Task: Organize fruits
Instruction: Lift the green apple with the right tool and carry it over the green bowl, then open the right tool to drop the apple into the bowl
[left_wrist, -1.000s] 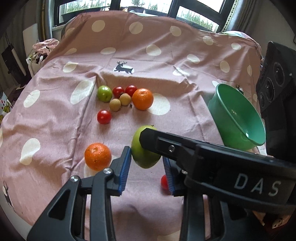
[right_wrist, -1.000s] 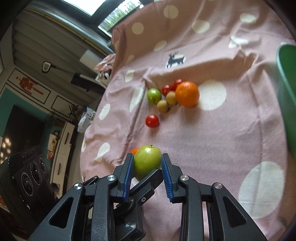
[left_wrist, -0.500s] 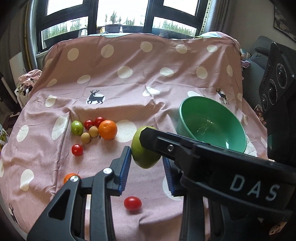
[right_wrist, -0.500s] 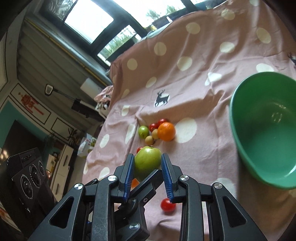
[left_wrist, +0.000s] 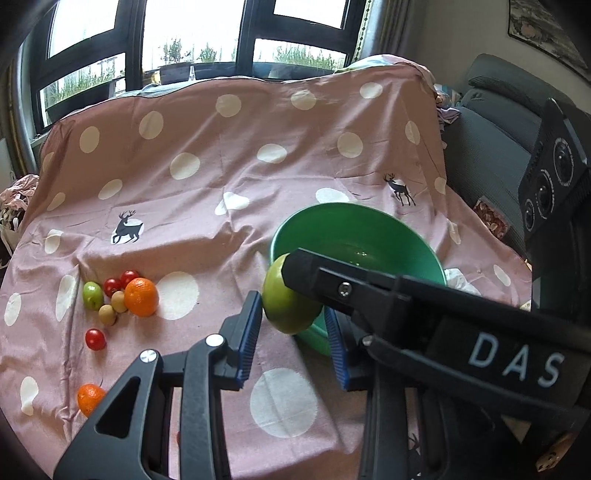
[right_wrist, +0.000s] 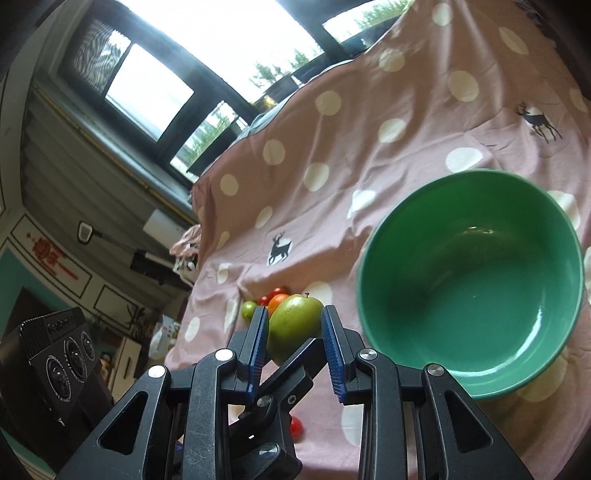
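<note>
A large green apple (left_wrist: 288, 310) hangs above the cloth, gripped from two sides. In the left wrist view my left gripper (left_wrist: 291, 328) has its blue pads shut on it, and the right gripper's black finger (left_wrist: 369, 291) crosses over the apple from the right. In the right wrist view my right gripper (right_wrist: 294, 326) is shut on the same apple (right_wrist: 295, 319), just left of the green bowl (right_wrist: 480, 314). The bowl (left_wrist: 354, 229) has nothing in it. An orange (left_wrist: 141, 297), a small green fruit (left_wrist: 92, 295) and cherry tomatoes (left_wrist: 112, 286) lie clustered at the left.
A pink cloth with white dots (left_wrist: 221, 166) covers the table. A second orange (left_wrist: 89, 398) and a lone tomato (left_wrist: 95, 339) lie near the front left edge. A black speaker-like box (left_wrist: 554, 177) stands at the right, and windows are behind.
Both grippers have carried the apple up and to the right, away from the fruit cluster. The green bowl now lies right behind and beside the apple.
</note>
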